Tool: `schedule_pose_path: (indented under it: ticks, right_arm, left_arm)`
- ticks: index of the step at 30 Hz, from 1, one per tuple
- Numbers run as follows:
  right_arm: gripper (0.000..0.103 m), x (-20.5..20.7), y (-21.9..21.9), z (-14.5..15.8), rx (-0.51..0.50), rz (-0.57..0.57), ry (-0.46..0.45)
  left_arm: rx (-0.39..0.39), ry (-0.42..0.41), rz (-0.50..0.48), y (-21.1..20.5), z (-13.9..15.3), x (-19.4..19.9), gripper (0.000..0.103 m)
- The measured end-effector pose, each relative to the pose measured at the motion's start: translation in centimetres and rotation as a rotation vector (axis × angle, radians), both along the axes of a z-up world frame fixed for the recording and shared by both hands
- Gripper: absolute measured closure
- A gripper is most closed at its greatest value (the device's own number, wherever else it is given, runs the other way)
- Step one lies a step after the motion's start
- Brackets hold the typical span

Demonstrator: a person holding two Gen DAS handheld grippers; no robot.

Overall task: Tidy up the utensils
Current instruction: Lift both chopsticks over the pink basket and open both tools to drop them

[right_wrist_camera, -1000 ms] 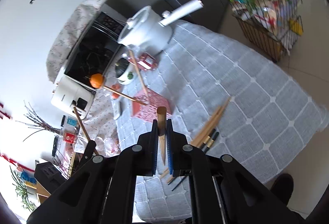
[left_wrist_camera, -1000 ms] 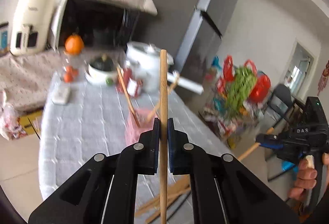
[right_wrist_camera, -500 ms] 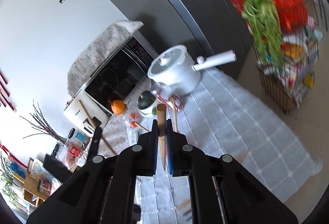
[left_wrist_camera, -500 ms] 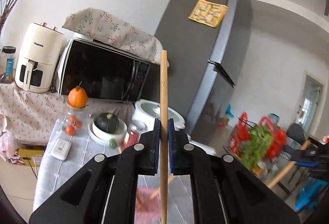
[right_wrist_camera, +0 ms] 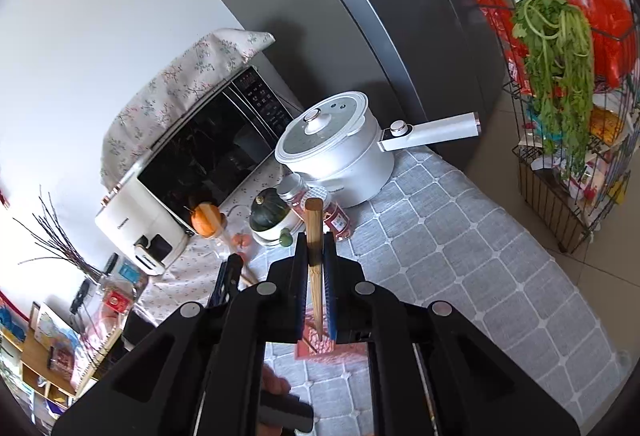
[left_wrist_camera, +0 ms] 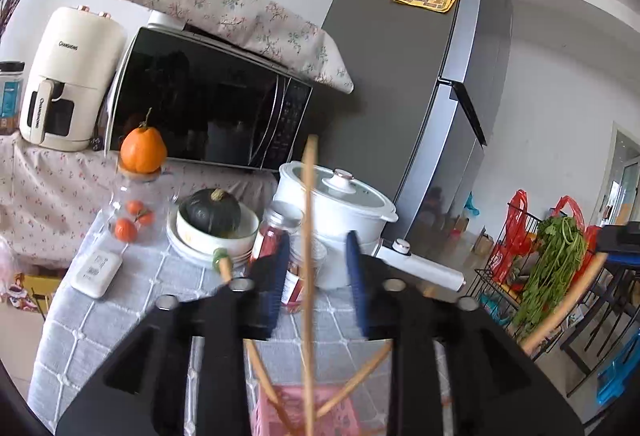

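My left gripper (left_wrist_camera: 316, 268) is open above a pink perforated utensil holder (left_wrist_camera: 336, 412). A wooden chopstick (left_wrist_camera: 308, 236) stands blurred between its parted pads, touching neither, its lower end in the holder among other wooden sticks (left_wrist_camera: 352, 380). My right gripper (right_wrist_camera: 317, 268) is shut on a thick wooden stick (right_wrist_camera: 314, 236), held upright above the holder (right_wrist_camera: 316, 346). In the left wrist view the right gripper's stick (left_wrist_camera: 560, 312) shows at the right edge.
On the grey quilted tablecloth (right_wrist_camera: 460, 244) stand a white electric pot with a long handle (right_wrist_camera: 340, 151), red-filled jars (left_wrist_camera: 276, 236), a bowl with a dark squash (left_wrist_camera: 214, 215) and a white remote (left_wrist_camera: 98, 268). Behind are a microwave (left_wrist_camera: 200, 115), air fryer (left_wrist_camera: 68, 79) and fridge (left_wrist_camera: 400, 75). A wire rack with greens (right_wrist_camera: 560, 75) stands right.
My left gripper has opened and let go of the chopstick, which now drops into the pink holder. Both grippers tilted up and closed in over the holder; the right still grips its stick.
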State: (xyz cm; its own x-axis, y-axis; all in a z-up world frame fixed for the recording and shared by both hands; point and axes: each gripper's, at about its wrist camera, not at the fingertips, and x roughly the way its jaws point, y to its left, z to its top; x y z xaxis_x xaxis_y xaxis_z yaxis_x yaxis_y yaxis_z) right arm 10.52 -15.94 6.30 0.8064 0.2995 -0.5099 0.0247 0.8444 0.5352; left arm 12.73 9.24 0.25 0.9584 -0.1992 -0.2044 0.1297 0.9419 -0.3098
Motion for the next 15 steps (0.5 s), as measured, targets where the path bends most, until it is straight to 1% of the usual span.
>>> schedule_pose_path:
  ticks: [3, 5, 7, 11, 13, 14, 15]
  right_arm:
    - [0.095, 0.3, 0.6, 0.0, -0.011, 0.008, 0.001]
    - [0.095, 0.2, 1.0, 0.2, -0.024, 0.006, -0.006]
    - [0.095, 0.4, 1.4, 0.5, -0.032, 0.009, -0.01]
    - [0.095, 1.4, 2.4, 0.9, -0.06, -0.001, -0.008]
    - [0.095, 2.2, 2.4, 1.2, -0.037, -0.015, -0.007]
    - [0.095, 2.3, 2.2, 1.5, -0.024, -0.019, -0.014]
    - [0.095, 2.3, 2.0, 1.8, -0.009, -0.023, -0.025]
  left_arm:
    - [-0.013, -0.024, 0.019, 1.1, 1.4, -1.6, 0.074]
    - [-0.019, -0.048, 0.023, 1.7, 2.9, -2.5, 0.07]
    - [-0.026, -0.085, 0.034, 2.4, 4.6, -3.9, 0.06]
    - [-0.037, -0.131, 0.031, 3.1, 6.7, -5.7, 0.057]
    - [-0.051, -0.14, 0.026, 3.5, 7.4, -6.3, 0.055]
    - [-0.044, -0.147, 0.023, 3.6, 7.8, -6.6, 0.054]
    - [-0.035, -0.152, 0.027, 3.6, 7.9, -6.7, 0.05]
